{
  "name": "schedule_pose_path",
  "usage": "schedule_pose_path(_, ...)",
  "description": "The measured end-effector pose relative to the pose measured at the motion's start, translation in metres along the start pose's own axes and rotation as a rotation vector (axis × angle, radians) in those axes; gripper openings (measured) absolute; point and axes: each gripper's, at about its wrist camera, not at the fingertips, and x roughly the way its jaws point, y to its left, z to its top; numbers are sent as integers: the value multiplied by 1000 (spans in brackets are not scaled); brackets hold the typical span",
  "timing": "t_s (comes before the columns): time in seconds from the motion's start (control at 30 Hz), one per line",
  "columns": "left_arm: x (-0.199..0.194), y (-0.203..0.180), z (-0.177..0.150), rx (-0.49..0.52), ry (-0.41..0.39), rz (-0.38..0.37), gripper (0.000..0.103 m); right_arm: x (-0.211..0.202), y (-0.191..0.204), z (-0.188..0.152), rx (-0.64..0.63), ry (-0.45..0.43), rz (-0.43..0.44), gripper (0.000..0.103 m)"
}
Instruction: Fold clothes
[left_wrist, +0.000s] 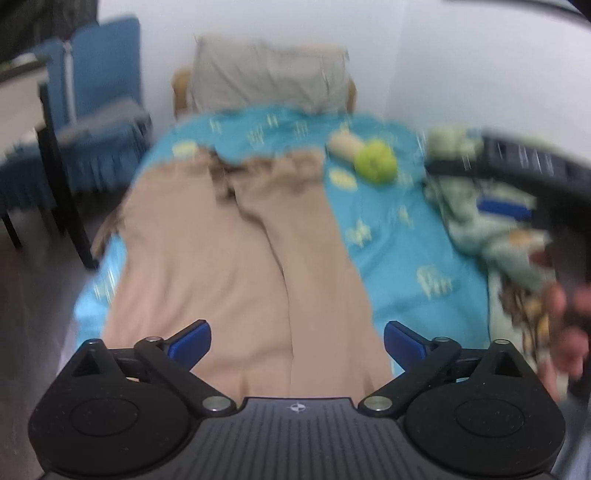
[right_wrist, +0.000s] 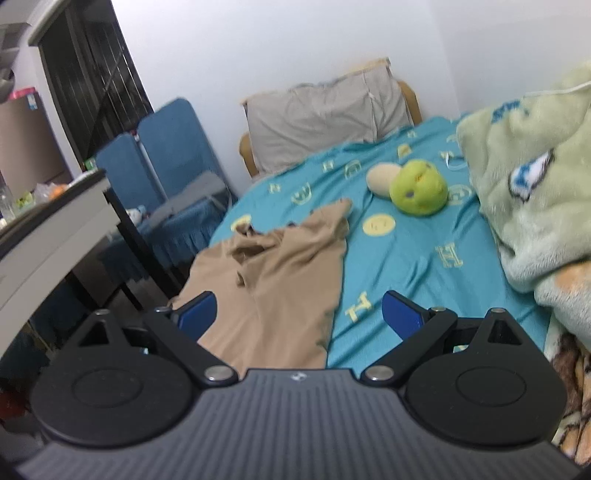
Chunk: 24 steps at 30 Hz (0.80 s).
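A pair of tan trousers (left_wrist: 236, 236) lies spread along the left side of a bed with a teal sheet (left_wrist: 406, 236), legs toward me, waist crumpled at the far end. They also show in the right wrist view (right_wrist: 280, 273). My left gripper (left_wrist: 297, 341) is open and empty, hovering over the near ends of the trouser legs. My right gripper (right_wrist: 299, 314) is open and empty, above the trousers' near right edge. The right gripper also shows, blurred, at the right of the left wrist view (left_wrist: 524, 177), with the hand holding it.
A green plush toy (right_wrist: 417, 190) lies mid-bed and a grey pillow (right_wrist: 325, 118) leans at the headboard. A pale green blanket (right_wrist: 532, 177) is heaped on the bed's right. Blue chairs (right_wrist: 166, 162) and a white table (right_wrist: 55, 236) stand left of the bed.
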Motion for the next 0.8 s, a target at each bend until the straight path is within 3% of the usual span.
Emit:
schedule_pose_path(0.2,6,-16,31,53,-171,80,103,-10,1,2,-16,-43,9,98)
schedule_pose_path(0.33,19,-15,23,24,-232,130,103,-10,6,0,-49,-42,6,98)
schedule_pose_path(0.5,21,-1,13,-36,-194,80,103,-7,13,-7,-76,-16,17,98)
schedule_pose_path(0.6,14,4,19,-6,-186,87,103,-1,18,-8,-83,26,60,98)
schedule_pose_path(0.8,2,40,6,-13,-147,8,103,47,55,2,-208,155,90,98)
